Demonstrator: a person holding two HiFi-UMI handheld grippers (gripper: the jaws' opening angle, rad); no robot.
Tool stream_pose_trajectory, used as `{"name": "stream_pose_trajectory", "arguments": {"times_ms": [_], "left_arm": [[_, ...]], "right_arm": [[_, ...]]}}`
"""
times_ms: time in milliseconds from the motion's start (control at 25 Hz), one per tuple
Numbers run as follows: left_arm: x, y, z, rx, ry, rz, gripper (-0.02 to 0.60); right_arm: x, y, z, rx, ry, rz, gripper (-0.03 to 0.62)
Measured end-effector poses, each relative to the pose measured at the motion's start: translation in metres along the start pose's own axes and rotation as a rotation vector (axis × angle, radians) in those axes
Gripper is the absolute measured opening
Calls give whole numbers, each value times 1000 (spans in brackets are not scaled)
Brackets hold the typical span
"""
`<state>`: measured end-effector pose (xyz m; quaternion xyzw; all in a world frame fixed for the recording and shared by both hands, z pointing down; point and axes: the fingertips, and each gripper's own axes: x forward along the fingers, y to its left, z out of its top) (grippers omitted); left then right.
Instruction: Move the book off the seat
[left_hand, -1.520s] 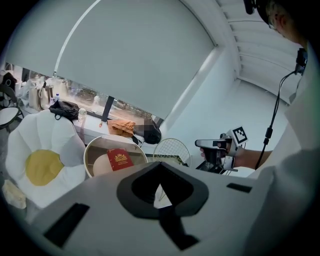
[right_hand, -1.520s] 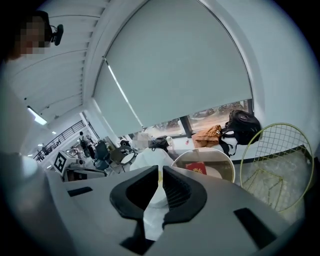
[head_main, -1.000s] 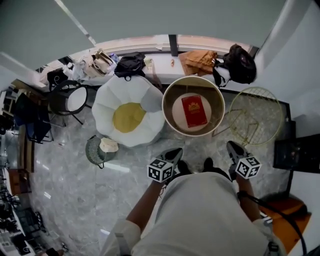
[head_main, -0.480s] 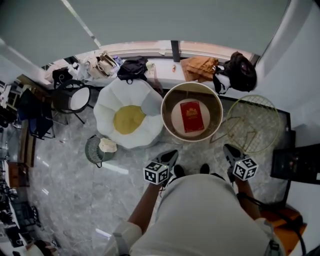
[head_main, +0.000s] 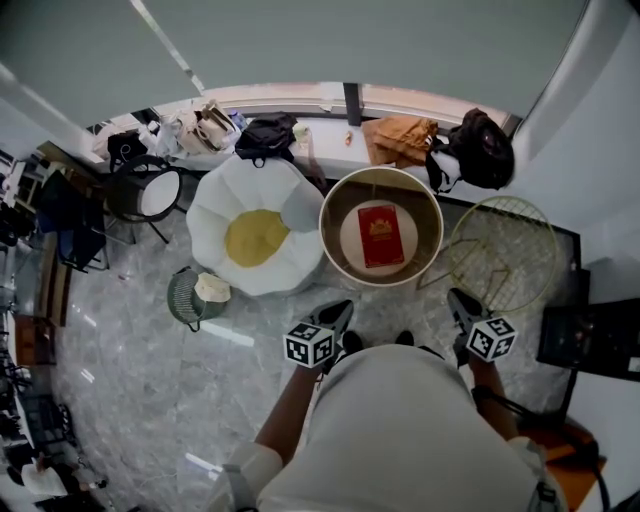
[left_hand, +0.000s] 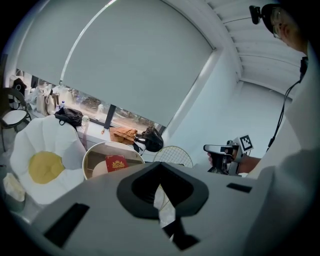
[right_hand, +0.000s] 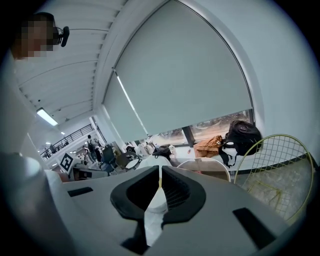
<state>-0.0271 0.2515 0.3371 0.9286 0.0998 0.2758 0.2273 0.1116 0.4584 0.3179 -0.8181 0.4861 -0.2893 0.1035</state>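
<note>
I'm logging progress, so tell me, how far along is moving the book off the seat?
Nothing looks done: the red book lies flat on the seat of the round tub chair. Nothing is in hand: the left hand-held gripper and the right hand-held gripper are both shut, empty, and short of the chair. Left to do: reach in, grasp the book, carry it off the seat.

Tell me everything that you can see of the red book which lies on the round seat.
The red rectangular book is closed and lies flat, cover up. The cover is plain red with a gold emblem in its upper half; any print is too small to read. The book rests near the middle of the pale round cushion inside the beige tub-shaped seat, clear of the seat's wall. Only the cushion touches it.
</note>
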Motion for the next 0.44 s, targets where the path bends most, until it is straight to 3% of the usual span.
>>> {"name": "stream_pose_trajectory", "arguments": {"times_ms": [440], "left_arm": [[9,-1,0,5,11,1,2]], "right_arm": [[3,-7,-4,22,-2,5,44]]}}
